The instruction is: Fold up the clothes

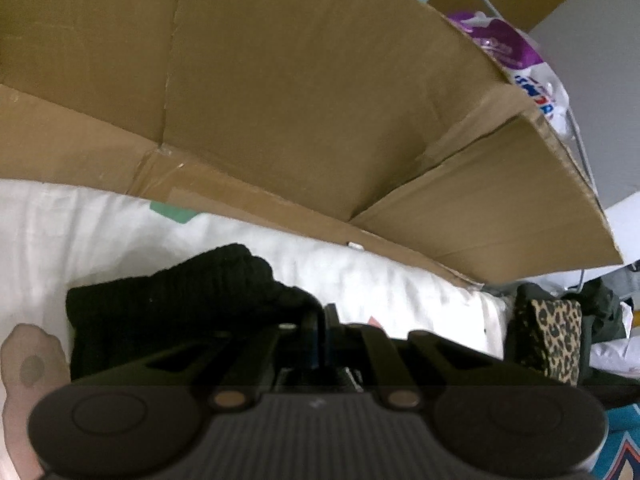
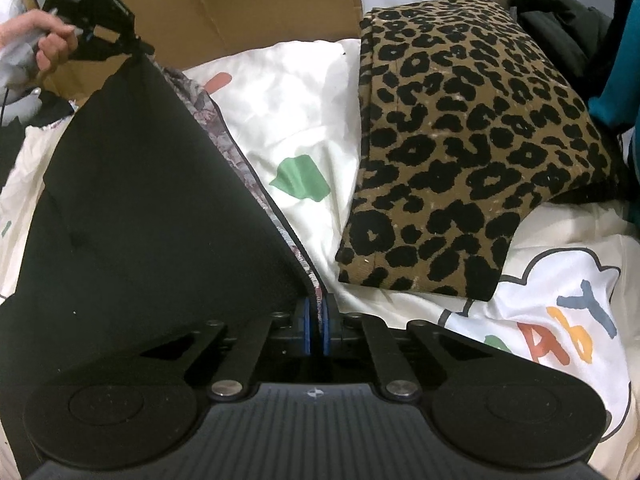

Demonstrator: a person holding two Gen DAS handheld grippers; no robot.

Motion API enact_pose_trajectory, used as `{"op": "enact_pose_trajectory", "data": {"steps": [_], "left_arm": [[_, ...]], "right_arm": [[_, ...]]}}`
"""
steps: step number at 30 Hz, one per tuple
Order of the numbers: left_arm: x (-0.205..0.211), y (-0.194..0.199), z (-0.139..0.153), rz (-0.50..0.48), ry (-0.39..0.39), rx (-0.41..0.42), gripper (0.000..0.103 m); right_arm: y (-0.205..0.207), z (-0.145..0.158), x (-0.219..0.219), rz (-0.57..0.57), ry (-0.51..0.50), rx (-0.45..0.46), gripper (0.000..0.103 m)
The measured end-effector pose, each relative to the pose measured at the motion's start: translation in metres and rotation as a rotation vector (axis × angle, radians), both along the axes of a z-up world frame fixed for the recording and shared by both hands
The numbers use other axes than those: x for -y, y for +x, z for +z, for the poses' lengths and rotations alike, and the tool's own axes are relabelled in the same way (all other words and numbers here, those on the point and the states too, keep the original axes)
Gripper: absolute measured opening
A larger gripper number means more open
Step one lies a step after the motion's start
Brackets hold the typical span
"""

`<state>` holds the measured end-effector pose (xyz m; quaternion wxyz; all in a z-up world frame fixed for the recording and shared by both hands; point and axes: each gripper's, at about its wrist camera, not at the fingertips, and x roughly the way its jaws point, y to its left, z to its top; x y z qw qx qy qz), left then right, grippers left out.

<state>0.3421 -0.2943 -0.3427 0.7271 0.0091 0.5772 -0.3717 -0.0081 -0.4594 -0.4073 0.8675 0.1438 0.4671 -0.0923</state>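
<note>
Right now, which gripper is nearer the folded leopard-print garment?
Right. The right gripper, clamping the black garment, sits just beside the leopard-print garment; the left gripper holds the black garment's far end.

Black, leopard print and white bedding

A black garment (image 2: 140,200) with a grey floral-patterned edge lies left of the leopard-print folded cloth (image 2: 472,140), tan with black spots; under both, the white bed sheet (image 2: 312,120) carries green and orange shapes and coloured letters; behind, a brown cardboard box (image 1: 300,100).

Your bed sheet (image 2: 320,92) carries the black garment (image 2: 152,184), with the folded leopard cloth (image 2: 460,152) just beside it and a cardboard box (image 1: 300,100) behind.
</note>
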Motion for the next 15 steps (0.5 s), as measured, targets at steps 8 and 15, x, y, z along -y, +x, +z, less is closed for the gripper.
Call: {"op": "enact_pose_trajectory", "data": {"steps": [8, 15], "left_arm": [[0.022, 0.002, -0.024, 0.024, 0.012, -0.016, 0.003], [0.039, 0.002, -0.056, 0.009, 0.056, -0.018, 0.006]], "right_arm": [[0.001, 0.002, 0.004, -0.001, 0.008, -0.024, 0.0], [0.001, 0.003, 0.013, -0.03, 0.044, -0.041, 0.002]]}}
